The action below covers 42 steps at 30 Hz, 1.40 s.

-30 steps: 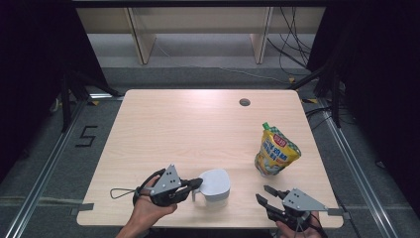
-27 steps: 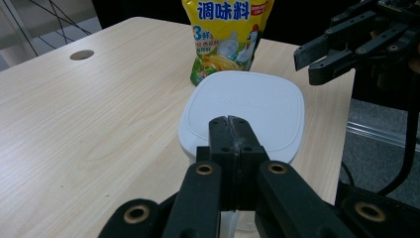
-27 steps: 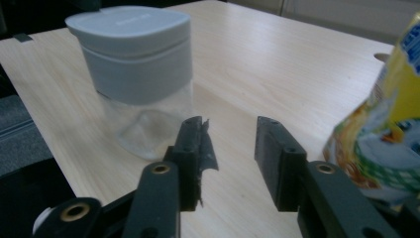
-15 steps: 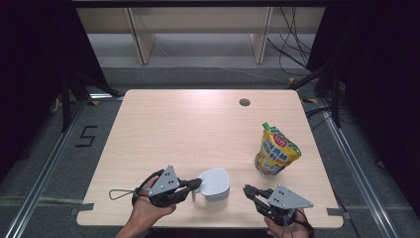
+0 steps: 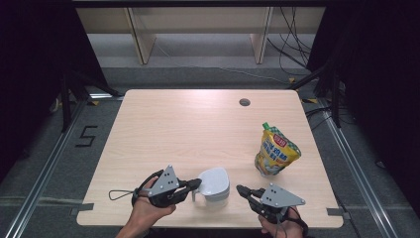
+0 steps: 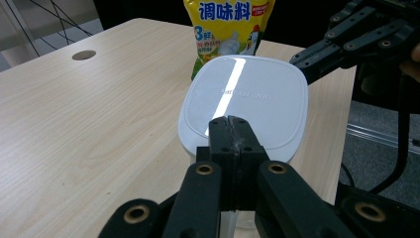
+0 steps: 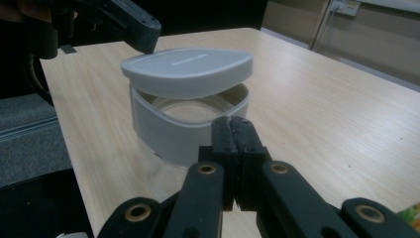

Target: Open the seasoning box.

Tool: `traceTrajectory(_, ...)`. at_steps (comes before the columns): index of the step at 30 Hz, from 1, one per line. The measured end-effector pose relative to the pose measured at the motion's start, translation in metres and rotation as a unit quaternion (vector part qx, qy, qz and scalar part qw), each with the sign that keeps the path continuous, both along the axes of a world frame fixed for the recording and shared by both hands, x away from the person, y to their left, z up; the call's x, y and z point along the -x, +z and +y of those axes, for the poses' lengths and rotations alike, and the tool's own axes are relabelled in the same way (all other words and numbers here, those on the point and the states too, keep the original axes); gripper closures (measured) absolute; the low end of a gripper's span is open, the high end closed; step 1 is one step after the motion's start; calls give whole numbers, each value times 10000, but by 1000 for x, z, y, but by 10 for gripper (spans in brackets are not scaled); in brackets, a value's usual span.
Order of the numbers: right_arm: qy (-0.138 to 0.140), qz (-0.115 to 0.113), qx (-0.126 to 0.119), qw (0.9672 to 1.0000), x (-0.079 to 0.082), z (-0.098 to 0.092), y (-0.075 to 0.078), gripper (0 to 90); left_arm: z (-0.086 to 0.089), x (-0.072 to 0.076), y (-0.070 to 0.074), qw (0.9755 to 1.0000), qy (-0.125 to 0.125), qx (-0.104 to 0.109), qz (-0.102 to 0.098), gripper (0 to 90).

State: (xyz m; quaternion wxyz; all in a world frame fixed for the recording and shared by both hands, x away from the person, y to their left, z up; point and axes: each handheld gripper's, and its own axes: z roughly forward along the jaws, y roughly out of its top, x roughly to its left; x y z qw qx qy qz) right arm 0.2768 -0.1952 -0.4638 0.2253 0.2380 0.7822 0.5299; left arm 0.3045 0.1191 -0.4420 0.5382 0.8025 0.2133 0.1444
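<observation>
Container (image 5: 214, 186) sits between both grippers, left (image 5: 196, 185) and right (image 5: 241, 189) jaws clenched empty.

Light wood table (image 5: 188, 124) with a round hole (image 5: 244, 102) near its far edge, grey carpet floor (image 5: 44, 163), pale wooden shelf unit (image 5: 198, 29) behind, black cables (image 5: 292, 44) trailing, dark surroundings.

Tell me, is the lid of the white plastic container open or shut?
Open. In the right gripper view the white lid is raised off the white plastic container, leaving a gap.
</observation>
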Motion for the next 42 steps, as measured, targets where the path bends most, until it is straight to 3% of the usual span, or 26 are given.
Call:
traceTrajectory(1, 116, 35, 30, 9999, -1, 2, 0, 900, 0, 0, 0, 10000, 26, 36, 26, 892)
traceTrajectory(12, 224, -121, 280, 9993, -2, 14, 4, 900, 1, 1, -1, 9999, 52, 72, 64, 892)
traceTrajectory(14, 163, -154, 269, 9994, -3, 14, 4, 900, 2, 1, -1, 10000, 27, -32, 8, 892)
traceTrajectory(21, 253, -168, 256, 9992, -2, 19, 8, 900, 2, 1, -2, 9999, 30, 78, 106, 891)
traceTrajectory(28, 286, -195, 199, 9992, -2, 25, 11, 900, 3, -1, -1, 10000, -21, -15, -7, 878)
traceTrajectory(29, 242, -151, 192, 9994, -2, 24, 11, 900, 4, 0, -1, 10000, 76, 9, 52, 854)
traceTrajectory(31, 299, -207, 192, 9992, -3, 25, 12, 900, 6, -1, 0, 9999, -9, 98, 136, 729)
traceTrajectory(32, 307, -211, 177, 9991, -3, 25, 12, 900, 8, -2, 1, 10000, -60, 61, 19, 661)
traceTrajectory(35, 358, -238, 172, 9989, -3, 27, 13, 900, 11, 1, 0, 9998, -97, 189, -2, 559)
traceTrajectory(36, 334, -248, 136, 9990, -3, 29, 13, 900, 14, 3, 0, 9999, -92, 50, 12, 513)
traceTrajectory(38, 360, -258, 178, 9989, -2, 30, 14, 900, 17, 9, -7, 10000, -10, 30, 8, 420)
traceTrajectory(39, 345, -303, 184, 9988, -2, 31, 14, 900, 19, 10, -10, 10000, -29, -3, -17, 398)
traceTrajectory(42, 378, -303, 200, 9986, -1, 34, 15, 900, 27, 19, -20, 9997, 104, 124, 208, 357)
